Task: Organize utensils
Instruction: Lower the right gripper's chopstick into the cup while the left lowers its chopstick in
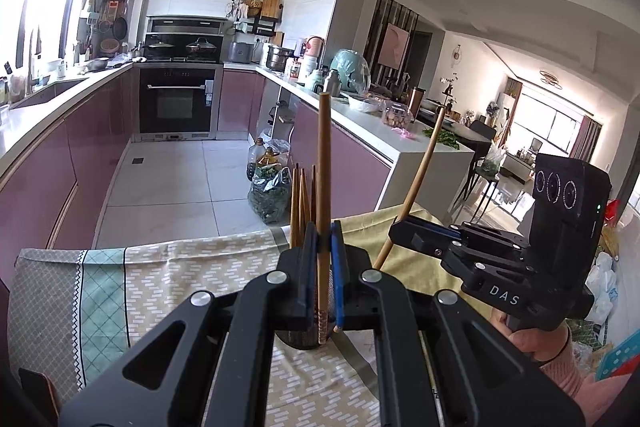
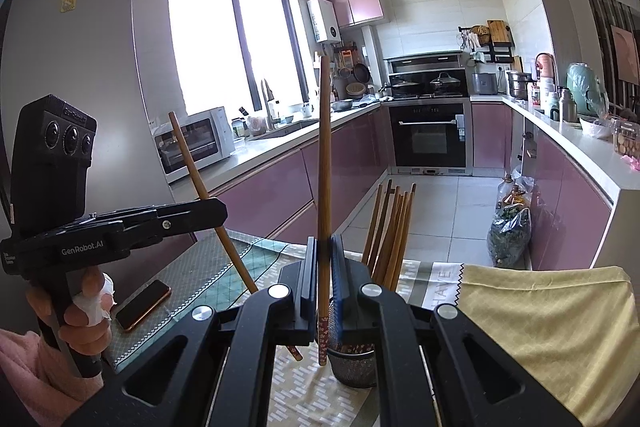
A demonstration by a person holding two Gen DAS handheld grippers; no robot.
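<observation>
At frame centre in each wrist view, the left gripper (image 1: 324, 227) and right gripper (image 2: 325, 241) each clench one upright brown wooden chopstick (image 1: 323, 163) (image 2: 324, 155) beside the dark mesh holder (image 2: 352, 363) of chopsticks.

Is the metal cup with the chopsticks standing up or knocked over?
Standing up. The mesh cup sits on its base on the tablecloth, and its chopsticks point upward.

A holder (image 2: 354, 367) stands on the cloth (image 2: 540, 327) with a bundle of chopsticks (image 2: 390, 235) in it. Left of it, the right gripper (image 2: 325, 267) holds one chopstick (image 2: 325, 163) upright. Farther left, the left gripper (image 2: 216, 211) holds another chopstick (image 2: 200, 179) tilted. A phone (image 2: 143, 303) lies on the cloth below it.
</observation>
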